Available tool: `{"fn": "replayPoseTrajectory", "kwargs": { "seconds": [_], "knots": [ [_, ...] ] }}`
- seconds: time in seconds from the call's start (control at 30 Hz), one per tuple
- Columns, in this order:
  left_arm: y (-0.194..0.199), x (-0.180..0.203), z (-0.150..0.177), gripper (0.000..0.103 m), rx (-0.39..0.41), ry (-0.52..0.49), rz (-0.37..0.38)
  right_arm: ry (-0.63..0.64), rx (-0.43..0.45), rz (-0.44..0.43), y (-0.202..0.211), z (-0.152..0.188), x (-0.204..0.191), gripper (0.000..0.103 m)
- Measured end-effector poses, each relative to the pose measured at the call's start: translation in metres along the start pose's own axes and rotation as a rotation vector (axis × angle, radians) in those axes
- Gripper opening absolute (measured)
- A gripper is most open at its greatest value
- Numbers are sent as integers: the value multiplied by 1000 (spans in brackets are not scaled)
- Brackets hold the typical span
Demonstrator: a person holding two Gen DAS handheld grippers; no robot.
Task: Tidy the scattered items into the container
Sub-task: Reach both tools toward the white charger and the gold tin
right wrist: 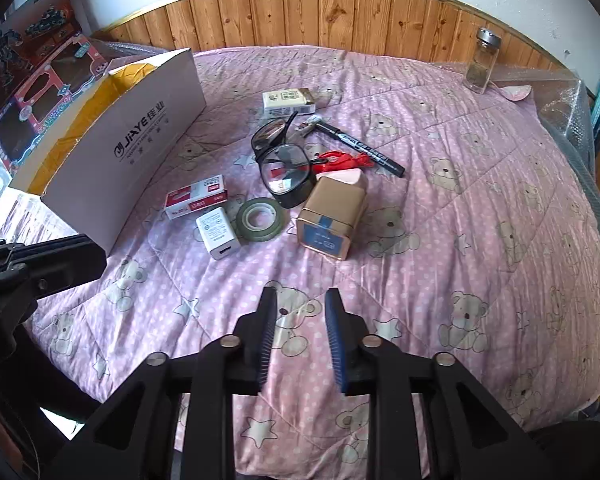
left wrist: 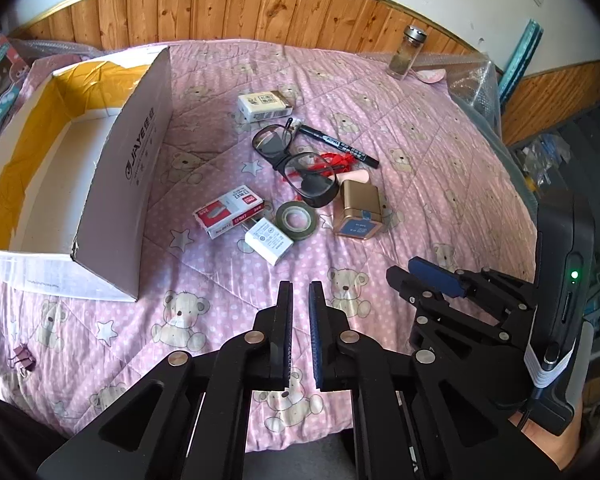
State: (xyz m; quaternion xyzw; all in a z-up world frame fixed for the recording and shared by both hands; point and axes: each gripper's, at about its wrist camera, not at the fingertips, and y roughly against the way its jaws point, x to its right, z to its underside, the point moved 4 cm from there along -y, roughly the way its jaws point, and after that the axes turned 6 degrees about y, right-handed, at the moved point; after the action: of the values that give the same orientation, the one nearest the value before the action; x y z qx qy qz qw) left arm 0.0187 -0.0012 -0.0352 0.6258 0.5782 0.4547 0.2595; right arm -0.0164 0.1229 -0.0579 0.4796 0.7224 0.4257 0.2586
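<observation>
On the bed (left wrist: 440, 184), under a pink teddy-bear quilt, the scattered items lie in a loose cluster near the middle: a white card box (left wrist: 265, 106), black-framed glasses (left wrist: 296, 162), a black marker (left wrist: 342, 146) over a red cord (left wrist: 340, 160), a red staples box (left wrist: 230, 210), a white charger (left wrist: 269, 240), a green tape roll (left wrist: 296, 218) and a gold tin (left wrist: 360, 210). The open cardboard box (left wrist: 128, 168) (yellow inside) sits toward the bed's left edge, just beside the cluster. A glass spice jar (left wrist: 406, 54) stands at the far right corner. The left hand-held gripper (left wrist: 300, 292) hovers over the near edge, nearly pressed together, holding nothing. The right hand-held gripper (right wrist: 300, 300) hovers alongside, slightly spread, holding nothing.
</observation>
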Motion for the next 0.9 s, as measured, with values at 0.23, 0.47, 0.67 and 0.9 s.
{"fn": "replayPoseTrajectory", "kwargs": {
  "seconds": [0.23, 0.47, 0.67, 0.9],
  "knots": [
    [-1, -4, -1, 4, 5, 4, -9, 4, 2, -17, 1, 0, -3, 11],
    [-7, 0, -3, 5, -14, -17, 7, 5, 6, -21, -1, -6, -3, 11],
    [-16, -3, -6, 46, -26, -5, 22, -16, 11, -15, -7, -10, 3, 51],
    [-39, -13, -18, 52, -59, 29, 40, -99, 8, -40, -23, -18, 27, 70]
  ]
}}
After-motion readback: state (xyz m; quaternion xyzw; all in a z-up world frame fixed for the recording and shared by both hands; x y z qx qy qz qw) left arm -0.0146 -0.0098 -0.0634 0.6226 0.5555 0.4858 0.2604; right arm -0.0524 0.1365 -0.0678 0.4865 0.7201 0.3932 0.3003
